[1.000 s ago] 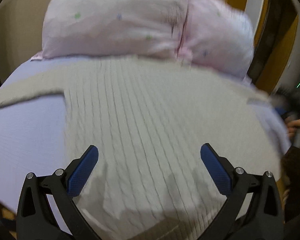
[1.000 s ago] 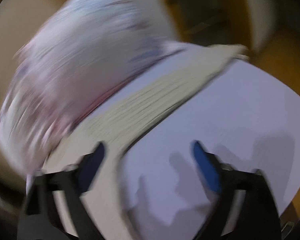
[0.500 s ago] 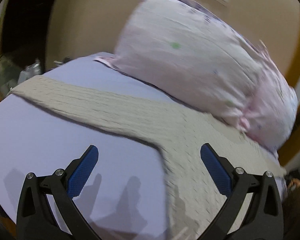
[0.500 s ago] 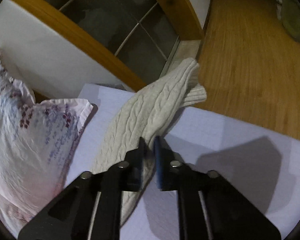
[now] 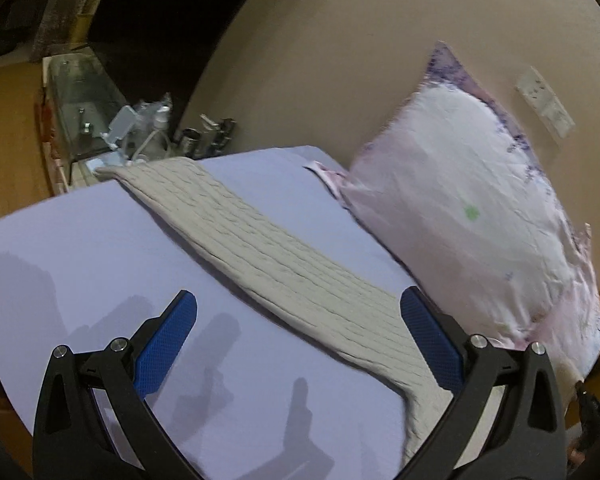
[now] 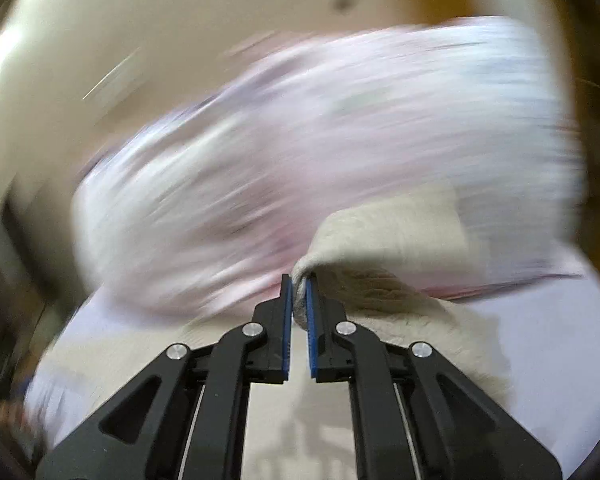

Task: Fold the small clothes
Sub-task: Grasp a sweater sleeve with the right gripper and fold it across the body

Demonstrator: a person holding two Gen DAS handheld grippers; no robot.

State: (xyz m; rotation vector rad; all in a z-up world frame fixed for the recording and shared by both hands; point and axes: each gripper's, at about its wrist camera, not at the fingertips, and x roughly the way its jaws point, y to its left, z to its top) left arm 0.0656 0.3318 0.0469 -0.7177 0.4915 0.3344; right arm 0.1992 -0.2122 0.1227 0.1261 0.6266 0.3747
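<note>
Your right tongs (image 6: 298, 280) pinch only a thin fold of the knit sweater (image 5: 268, 248) near the bed's (image 5: 80, 240) pillow (image 5: 472, 216) end, and your left tongs (image 5: 300, 332) hover open, so a fast pull may slip it free.

Left tool (image 5: 298, 344) spread wide — knit sleeve (image 5: 260, 248) on lavender sheet (image 5: 80, 248) (pillow (image 5: 472, 216) beside).

Cable-knit cloth sweater (image 5: 284, 264), smooth matt sheet (image 5: 80, 248), soft cotton pillow (image 5: 468, 216), matt black plastic tongs (image 6: 299, 292)
</note>
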